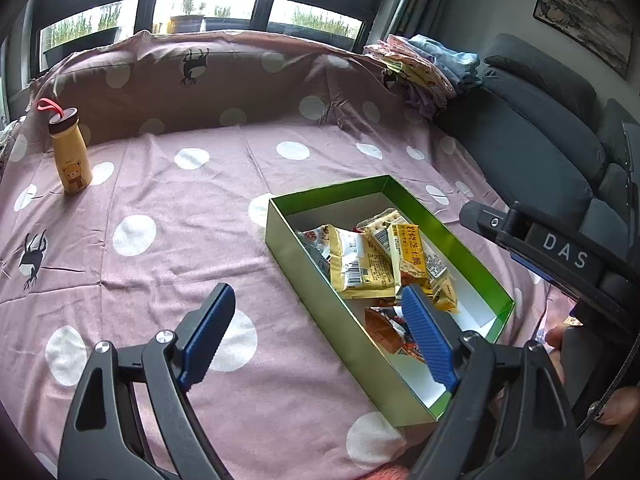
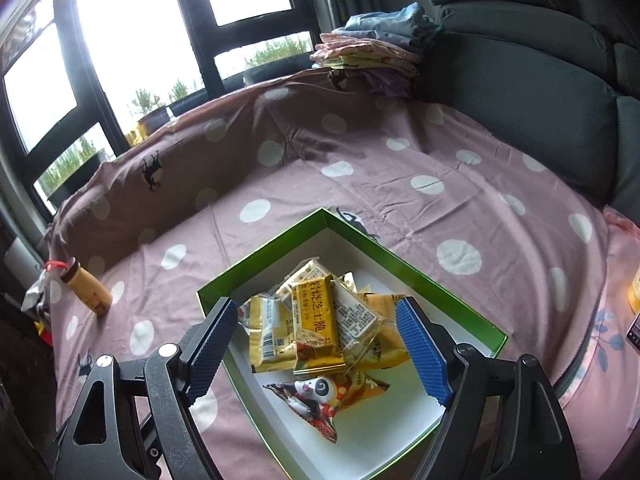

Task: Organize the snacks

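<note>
A green box (image 1: 332,312) with a white floor lies on the pink dotted bedsheet (image 1: 160,184). Several snack packets are piled inside it: yellow ones (image 1: 364,264) and a red and orange one (image 1: 384,332). My left gripper (image 1: 320,336) hangs open over the box's near left wall, one blue pad over the sheet and the other over the packets. In the right wrist view my right gripper (image 2: 316,352) is open above the box (image 2: 400,268). The yellow packets (image 2: 316,316) and a red panda packet (image 2: 316,396) lie loose below it, untouched by the pads.
A yellow bear bottle (image 1: 72,156) (image 2: 88,288) stands at the far left of the sheet. Folded clothes (image 1: 424,68) (image 2: 376,52) are stacked at the back right beside a dark sofa (image 1: 540,128) (image 2: 520,80). The right gripper's black housing (image 1: 560,256) crosses the left view.
</note>
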{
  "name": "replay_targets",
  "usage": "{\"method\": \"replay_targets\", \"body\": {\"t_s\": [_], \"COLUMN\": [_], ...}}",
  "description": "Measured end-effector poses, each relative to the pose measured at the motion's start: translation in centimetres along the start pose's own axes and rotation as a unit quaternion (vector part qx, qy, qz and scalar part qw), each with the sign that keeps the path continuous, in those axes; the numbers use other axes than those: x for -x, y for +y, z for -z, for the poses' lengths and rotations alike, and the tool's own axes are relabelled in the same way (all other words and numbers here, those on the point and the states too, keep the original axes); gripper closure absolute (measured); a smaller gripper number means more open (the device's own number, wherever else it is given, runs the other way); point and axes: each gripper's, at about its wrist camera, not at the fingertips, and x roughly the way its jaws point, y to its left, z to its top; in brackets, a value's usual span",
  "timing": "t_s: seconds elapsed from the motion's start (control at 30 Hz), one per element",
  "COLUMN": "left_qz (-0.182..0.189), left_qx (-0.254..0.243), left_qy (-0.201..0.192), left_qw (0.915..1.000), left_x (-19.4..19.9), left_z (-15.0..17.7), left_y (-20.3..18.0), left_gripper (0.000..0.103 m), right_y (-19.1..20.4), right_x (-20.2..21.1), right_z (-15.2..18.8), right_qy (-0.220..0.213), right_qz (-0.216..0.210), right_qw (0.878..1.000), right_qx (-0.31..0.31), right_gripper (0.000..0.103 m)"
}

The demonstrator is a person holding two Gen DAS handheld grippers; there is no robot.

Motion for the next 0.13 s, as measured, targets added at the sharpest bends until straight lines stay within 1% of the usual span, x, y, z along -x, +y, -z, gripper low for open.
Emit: {"method": "replay_targets", "body": {"t_s": [0.13], "left_qz": [-0.006], "left_qx": [0.012], "left_qy": [0.006], "left_qw": [0.9999], "left_x": [-0.03], "left_z": [0.1], "left_y": [0.71], "left_gripper": [0.017], "right_y": [0.22], "right_x": [-0.09], "right_z": [0.04], "right_qy": [0.003], "right_qz": [0.004], "right_qw": [1.0], "right_qx": [0.007], "right_gripper": [0.021]}}
